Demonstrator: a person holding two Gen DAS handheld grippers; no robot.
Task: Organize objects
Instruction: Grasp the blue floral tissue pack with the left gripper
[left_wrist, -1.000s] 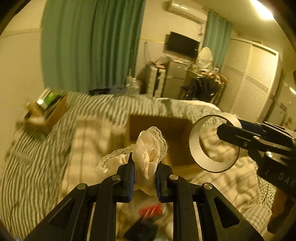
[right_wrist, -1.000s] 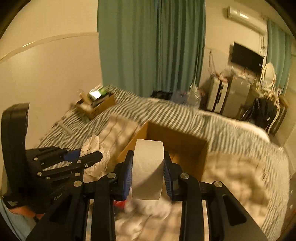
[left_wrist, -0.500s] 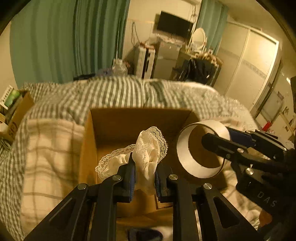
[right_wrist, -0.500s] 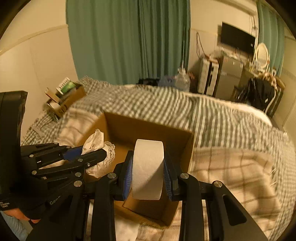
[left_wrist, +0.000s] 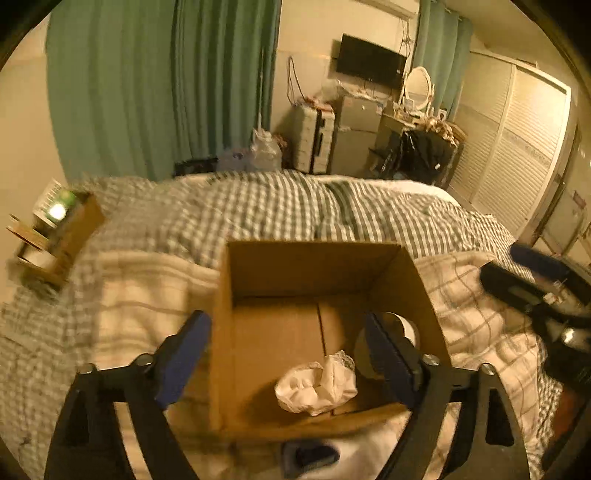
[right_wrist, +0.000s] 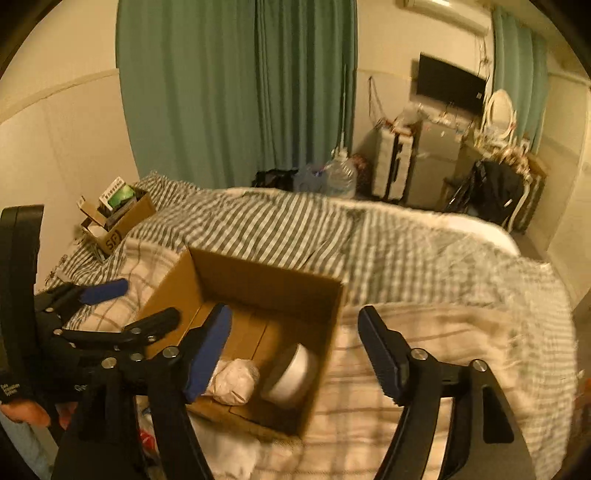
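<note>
An open cardboard box (left_wrist: 310, 269) stands on the bed; it also shows in the right wrist view (right_wrist: 258, 273). A crumpled white lace cloth (left_wrist: 317, 384) lies on the box floor, seen too in the right wrist view (right_wrist: 232, 380). A white tape roll (right_wrist: 291, 373) lies beside it against the box's right wall, partly hidden in the left wrist view (left_wrist: 406, 328). My left gripper (left_wrist: 291, 354) is open and empty above the box. My right gripper (right_wrist: 295, 350) is open and empty above the box's right edge.
The bed has a striped duvet (right_wrist: 295, 229) and a checked blanket (right_wrist: 443, 350). A small carton of items (right_wrist: 118, 218) sits at the bed's far left corner. Dark and red items (left_wrist: 310, 454) lie in front of the box. Furniture stands beyond the bed.
Both grippers opened. The lace cloth dropped from my left gripper and the tape roll from my right gripper; both now lie inside the box.
</note>
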